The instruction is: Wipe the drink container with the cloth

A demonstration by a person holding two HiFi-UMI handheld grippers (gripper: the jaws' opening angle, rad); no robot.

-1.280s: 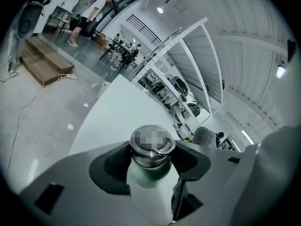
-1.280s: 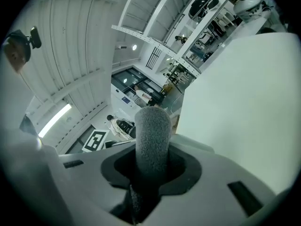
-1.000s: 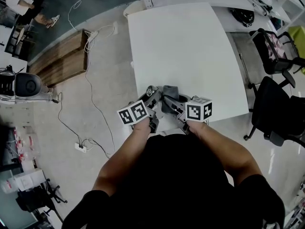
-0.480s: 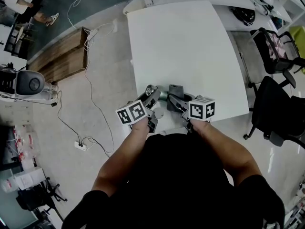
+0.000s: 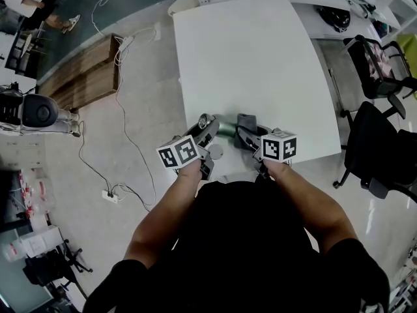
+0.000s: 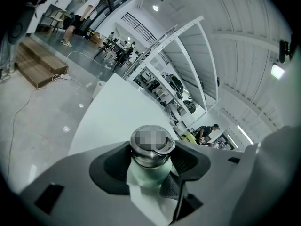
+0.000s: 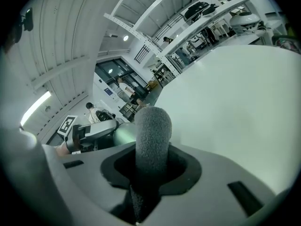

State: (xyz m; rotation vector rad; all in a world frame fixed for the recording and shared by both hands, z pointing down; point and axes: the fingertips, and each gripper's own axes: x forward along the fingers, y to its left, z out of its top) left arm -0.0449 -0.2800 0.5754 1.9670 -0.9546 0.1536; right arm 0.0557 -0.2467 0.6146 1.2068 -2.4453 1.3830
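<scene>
A pale green drink bottle [image 5: 223,129] with a steel cap [image 6: 151,143] lies across the near part of the white table [image 5: 254,64]. My left gripper [image 5: 207,130] is shut on its neck; the bottle [image 6: 149,171] fills the space between the jaws. My right gripper [image 5: 244,135] is shut on a folded grey cloth [image 5: 247,122], which stands up between the jaws as a fuzzy roll [image 7: 152,138]. The cloth sits just right of the bottle's body [image 7: 124,132]; contact cannot be told.
Dark office chairs [image 5: 381,142] stand right of the table. A wooden platform [image 5: 85,74] and white cables [image 5: 124,129] lie on the floor to the left. Shelving and other tables [image 6: 174,86] stand beyond the far edge.
Both grippers have shifted slightly away from me and to the right. The cloth has slid right along the bottle, so more green body shows between them.
</scene>
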